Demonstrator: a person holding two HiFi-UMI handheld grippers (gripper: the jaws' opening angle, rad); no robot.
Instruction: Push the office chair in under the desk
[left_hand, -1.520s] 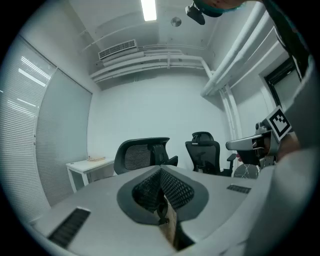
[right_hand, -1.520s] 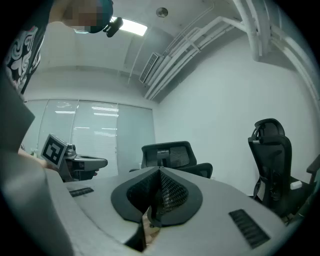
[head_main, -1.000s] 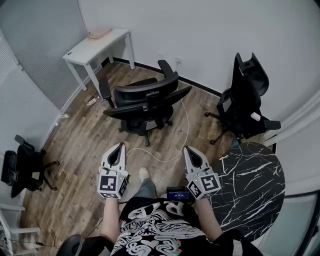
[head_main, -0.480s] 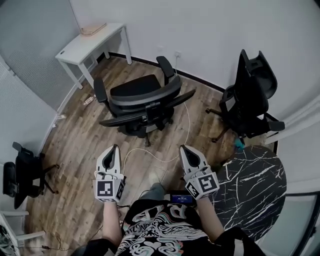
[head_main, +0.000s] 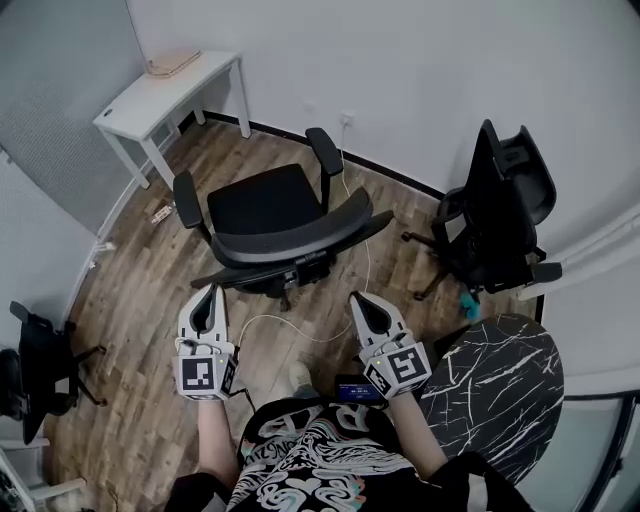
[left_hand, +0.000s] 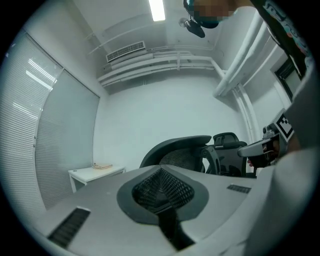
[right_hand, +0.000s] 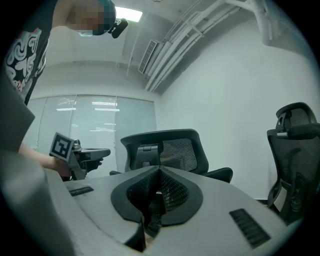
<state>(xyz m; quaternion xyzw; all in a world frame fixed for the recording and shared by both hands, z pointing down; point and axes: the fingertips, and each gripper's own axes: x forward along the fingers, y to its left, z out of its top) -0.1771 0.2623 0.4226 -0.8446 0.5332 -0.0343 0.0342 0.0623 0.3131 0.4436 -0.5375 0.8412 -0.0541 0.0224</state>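
The chair (head_main: 270, 215) is being shown standing on the wooden floor (head_main: 140, 290) in the middle of the room, well apart from the white desk (head_main: 165, 85), which is being seen in the far left corner against the wall (head_main: 400, 70); no part of the chair is being covered by the desk. Its backrest is being turned toward the person and its seat away, toward the wall, with both armrests sticking out at the seat's sides. The left gripper (head_main: 207, 293) and the right gripper (head_main: 358, 299) are being held level, side by side but apart, just short of the backrest and not touching it. The jaws of the left gripper are being kept clenched together with nothing between them, and the jaws of the right gripper are likewise being kept clenched on nothing; beyond each pair only the mesh backrest is being seen. A white cable (head_main: 300, 325) is being shown lying on the floor between the chair and the person's feet. A second chair (head_main: 500, 215) is being seen at the right near the wall, with a marble table (head_main: 500, 390) just in front of it, and a third chair (head_main: 40, 360) is being seen at the left edge.
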